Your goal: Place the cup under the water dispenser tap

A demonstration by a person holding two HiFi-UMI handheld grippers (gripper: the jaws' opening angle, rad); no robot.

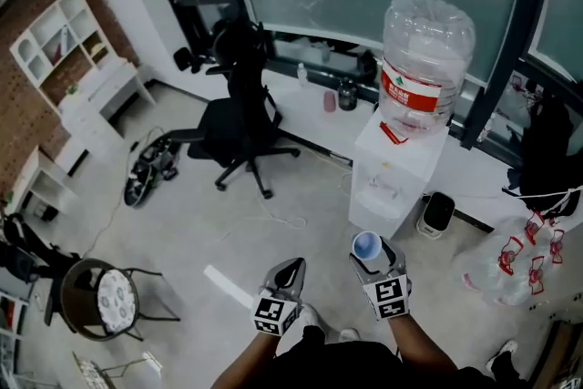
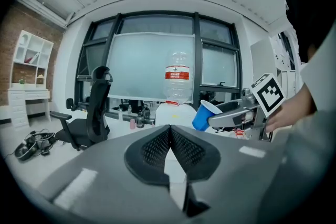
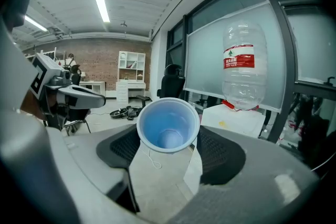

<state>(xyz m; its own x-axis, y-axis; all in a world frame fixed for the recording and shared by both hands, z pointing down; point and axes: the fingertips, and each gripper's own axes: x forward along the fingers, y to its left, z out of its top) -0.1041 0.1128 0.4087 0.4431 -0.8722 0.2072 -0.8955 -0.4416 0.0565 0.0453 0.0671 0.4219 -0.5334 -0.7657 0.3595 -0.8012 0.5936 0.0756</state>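
As right tongs [image 3: 169,140] clasp the cup [image 3: 168,124], left tongs [image 2: 170,132] alongside, closed

Bare floor [image 1: 310,237] runs from the right gripper [image 1: 372,258] and its cup [image 1: 366,245] to the front of the dispenser [image 1: 393,173], so that way is open. A big bottle [image 1: 425,59] fills the room above it. Just right of the dispenser stands a dark bin [image 1: 438,214], and further right a heap of bagged bottles [image 1: 515,264]. An office chair [image 1: 239,118] stands well apart, far left.
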